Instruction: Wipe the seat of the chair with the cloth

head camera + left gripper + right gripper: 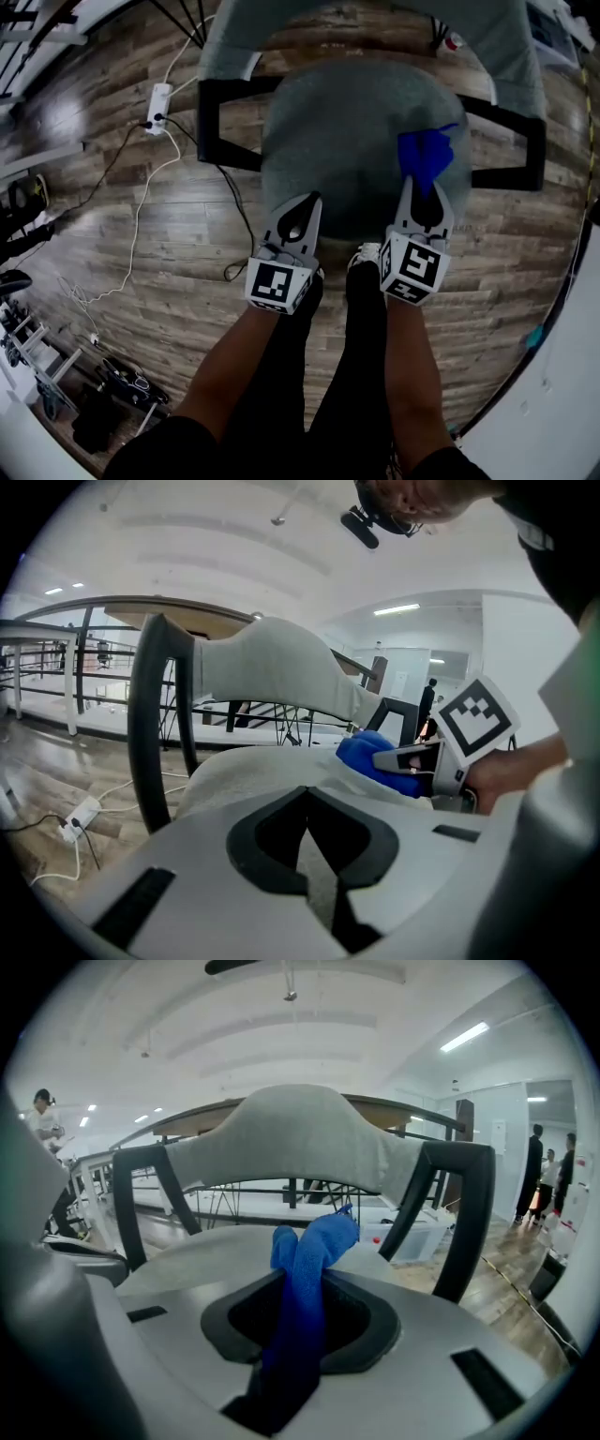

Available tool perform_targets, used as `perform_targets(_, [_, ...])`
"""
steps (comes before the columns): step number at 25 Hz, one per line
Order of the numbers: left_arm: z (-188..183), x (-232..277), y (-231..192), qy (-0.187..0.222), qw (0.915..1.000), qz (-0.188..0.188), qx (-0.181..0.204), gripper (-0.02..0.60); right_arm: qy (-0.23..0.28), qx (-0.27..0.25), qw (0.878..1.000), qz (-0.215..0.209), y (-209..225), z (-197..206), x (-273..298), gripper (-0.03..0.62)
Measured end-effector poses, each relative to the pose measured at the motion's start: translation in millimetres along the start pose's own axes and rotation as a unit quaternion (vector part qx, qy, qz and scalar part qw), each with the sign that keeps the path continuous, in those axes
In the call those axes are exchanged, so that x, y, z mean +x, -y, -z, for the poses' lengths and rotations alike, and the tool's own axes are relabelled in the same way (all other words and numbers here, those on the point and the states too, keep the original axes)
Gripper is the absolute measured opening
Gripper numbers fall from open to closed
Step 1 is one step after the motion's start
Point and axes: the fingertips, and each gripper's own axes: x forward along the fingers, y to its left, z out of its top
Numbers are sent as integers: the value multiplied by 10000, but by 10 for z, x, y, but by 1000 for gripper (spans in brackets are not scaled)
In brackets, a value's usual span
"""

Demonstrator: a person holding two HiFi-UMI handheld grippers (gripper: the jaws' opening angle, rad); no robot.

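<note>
White plastic left gripper [305,211] hangs at the near edge of the round grey fabric chair seat [342,131], jaws pressed together on nothing (its own view shows that plainly). My right gripper [413,187] pinches the crumpled blue cloth [427,155], which sits over the seat's right part. Bare fabric stretches leftward and away, so I judge the right hand nearer.

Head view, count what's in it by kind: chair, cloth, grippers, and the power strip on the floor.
Chair: 1
Blue cloth: 1
Grippers: 2 (left gripper, right gripper)
Power strip: 1
Total: 5
</note>
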Motion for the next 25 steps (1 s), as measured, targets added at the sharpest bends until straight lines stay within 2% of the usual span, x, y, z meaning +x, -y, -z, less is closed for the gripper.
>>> perform_targets(6, [137,-327,-244,-49,9998,-165,-113,2,-103,-87,9973,-721,-833,149,-199,91])
perform_targets(13, [236,-660,-610,5,9988,-441,-236,2,-102,-168,9915,-1286,-1651,283,-391,91])
perform_targets(19, [275,-825,-897,55,9977,-600,-295,2,64,-98,9874,-1577,-2144,267,-361,91])
perform_targets(25, [333,-927,-1123,64,9963,-765,-382,2,-14,-126,9831,-1827,-2484,359,-316,91])
